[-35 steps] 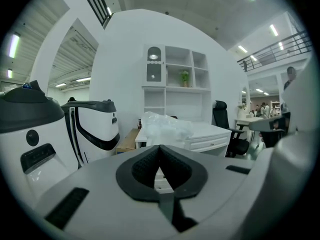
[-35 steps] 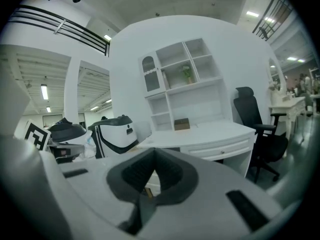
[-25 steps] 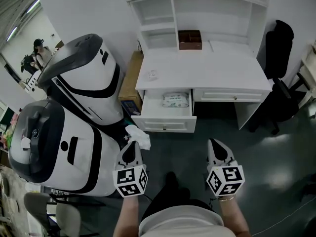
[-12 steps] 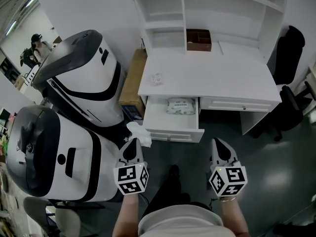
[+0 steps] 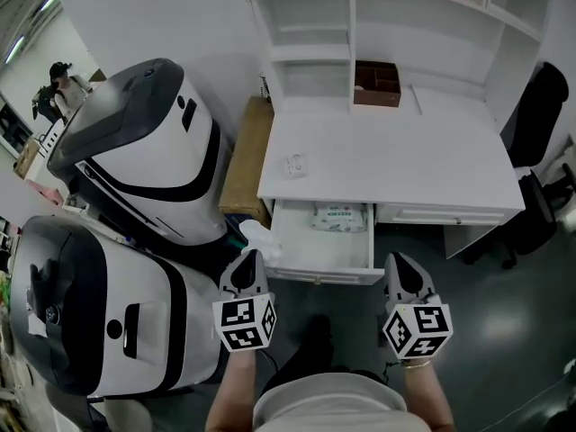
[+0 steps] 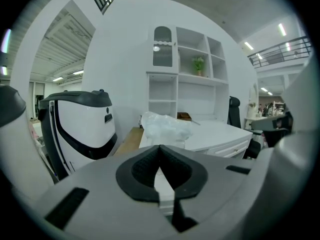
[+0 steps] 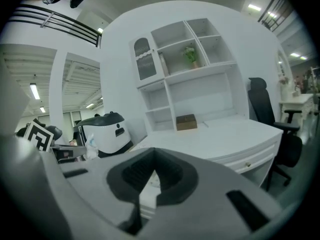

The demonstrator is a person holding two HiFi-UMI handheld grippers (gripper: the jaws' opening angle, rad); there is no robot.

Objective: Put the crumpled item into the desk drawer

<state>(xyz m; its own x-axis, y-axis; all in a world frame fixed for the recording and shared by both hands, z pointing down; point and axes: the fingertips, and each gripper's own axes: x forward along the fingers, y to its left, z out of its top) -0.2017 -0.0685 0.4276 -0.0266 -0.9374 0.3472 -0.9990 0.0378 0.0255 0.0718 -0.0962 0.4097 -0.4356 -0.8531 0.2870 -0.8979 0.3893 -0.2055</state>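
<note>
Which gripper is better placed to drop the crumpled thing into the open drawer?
Left. The left gripper grips the crumpled white item right by the open drawer; the right gripper is shut and empty.

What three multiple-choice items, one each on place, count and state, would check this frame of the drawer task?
1. Where is the crumpled item? A on the floor; B in the left gripper; C on a shelf.
2. How many drawers of the desk stand open? A none; B one; C two.
3. The right gripper is: A shut, empty; B shut on a pack; C wide open.
Answers: 1 B, the white wad pokes past its closed jaws. 2 B, only the left drawer is pulled out. 3 A, its jaws meet with nothing between.
</note>
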